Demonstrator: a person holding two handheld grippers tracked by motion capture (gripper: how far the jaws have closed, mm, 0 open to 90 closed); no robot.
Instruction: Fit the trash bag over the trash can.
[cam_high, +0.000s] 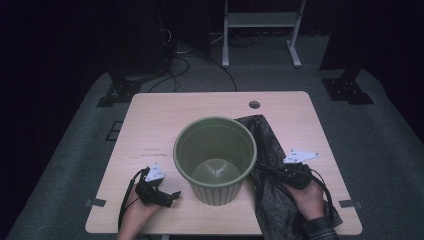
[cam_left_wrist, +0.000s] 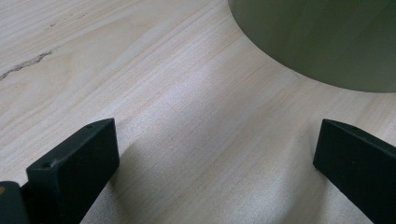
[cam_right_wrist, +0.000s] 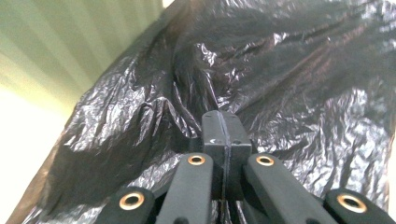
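An olive-green ribbed bin (cam_high: 215, 160) stands upright and empty in the middle of the wooden table (cam_high: 150, 125). A crumpled black plastic bag (cam_high: 267, 140) lies against its right side and trails down to the table's front edge. My right gripper (cam_high: 265, 170) is low beside the bin, shut on a pinch of the bag. In the right gripper view the closed jaws (cam_right_wrist: 222, 119) bite into the bag (cam_right_wrist: 289, 84), with the bin wall (cam_right_wrist: 70, 37) at upper left. My left gripper (cam_high: 174, 196) rests on the table left of the bin, open and holding nothing (cam_left_wrist: 217, 135); the bin wall (cam_left_wrist: 317, 37) is just ahead.
A round cable hole (cam_high: 254, 104) sits near the table's far edge. Tape marks (cam_high: 95, 202) lie at the front corners. Beyond the table stand a white frame (cam_high: 260, 30), dark stands and floor cables (cam_high: 175, 65).
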